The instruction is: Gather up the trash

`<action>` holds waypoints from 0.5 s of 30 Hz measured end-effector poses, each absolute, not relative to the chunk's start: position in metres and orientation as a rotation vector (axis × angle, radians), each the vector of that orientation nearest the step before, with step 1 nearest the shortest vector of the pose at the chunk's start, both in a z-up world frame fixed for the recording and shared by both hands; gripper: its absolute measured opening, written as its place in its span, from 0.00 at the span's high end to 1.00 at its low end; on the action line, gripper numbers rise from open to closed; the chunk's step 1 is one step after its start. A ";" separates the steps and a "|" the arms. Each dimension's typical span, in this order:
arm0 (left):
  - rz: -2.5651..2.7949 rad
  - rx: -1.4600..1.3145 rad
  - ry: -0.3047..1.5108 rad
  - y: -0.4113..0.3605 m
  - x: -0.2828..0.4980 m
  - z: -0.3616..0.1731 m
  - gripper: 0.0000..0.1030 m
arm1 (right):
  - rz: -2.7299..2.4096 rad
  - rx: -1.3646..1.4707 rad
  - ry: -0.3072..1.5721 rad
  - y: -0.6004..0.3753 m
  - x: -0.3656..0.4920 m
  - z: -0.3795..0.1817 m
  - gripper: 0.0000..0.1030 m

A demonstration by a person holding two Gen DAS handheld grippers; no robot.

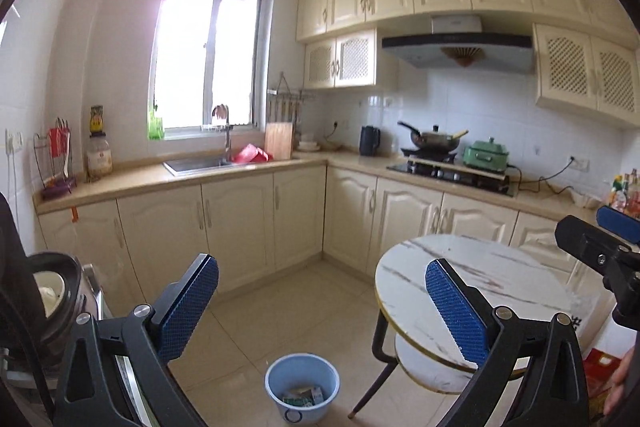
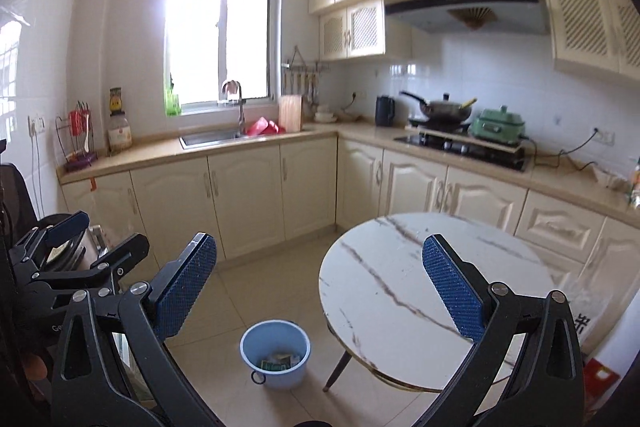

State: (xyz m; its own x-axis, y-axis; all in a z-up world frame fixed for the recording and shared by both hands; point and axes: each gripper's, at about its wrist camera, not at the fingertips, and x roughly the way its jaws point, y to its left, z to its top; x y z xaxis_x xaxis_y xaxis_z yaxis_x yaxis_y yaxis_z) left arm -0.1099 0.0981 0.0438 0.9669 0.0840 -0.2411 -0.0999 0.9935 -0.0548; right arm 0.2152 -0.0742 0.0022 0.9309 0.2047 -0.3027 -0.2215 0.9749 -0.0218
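A light blue bucket [image 1: 302, 387] [image 2: 275, 351] stands on the tiled floor, left of the round marble table [image 1: 500, 267] [image 2: 384, 267]. Crumpled packaging trash [image 1: 304, 397] [image 2: 280, 361] lies at its bottom. My left gripper [image 1: 320, 265] is held high above the floor with its blue pads wide apart and nothing between them. My right gripper [image 2: 319, 242] is also open and holds nothing, raised over the table's near edge. Each gripper shows at the edge of the other's view. The tabletop is bare.
Cream cabinets and a counter run along the back and right walls, with a sink [image 1: 200, 163], a wok on the stove [image 1: 436, 141] and a green cooker [image 1: 486, 155]. A rice cooker [image 1: 56, 291] sits at the left. A red box [image 1: 600, 367] stands by the table's lower shelf.
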 end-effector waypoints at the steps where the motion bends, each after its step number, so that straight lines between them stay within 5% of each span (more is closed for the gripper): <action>1: 0.096 -0.061 0.222 0.096 -0.125 0.045 0.01 | 0.215 -0.059 0.286 -0.075 0.207 0.010 0.00; 15: 0.082 -0.035 0.060 0.087 -0.268 0.029 0.01 | 0.161 -0.083 0.138 -0.075 0.132 0.047 0.00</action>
State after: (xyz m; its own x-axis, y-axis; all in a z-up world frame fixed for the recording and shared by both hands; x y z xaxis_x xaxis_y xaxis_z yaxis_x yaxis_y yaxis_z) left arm -0.2682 0.0871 0.0289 0.9948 0.0808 -0.0613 -0.0829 0.9960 -0.0327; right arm 0.1319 -0.0749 0.0470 0.9776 0.1537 -0.1439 -0.1652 0.9837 -0.0715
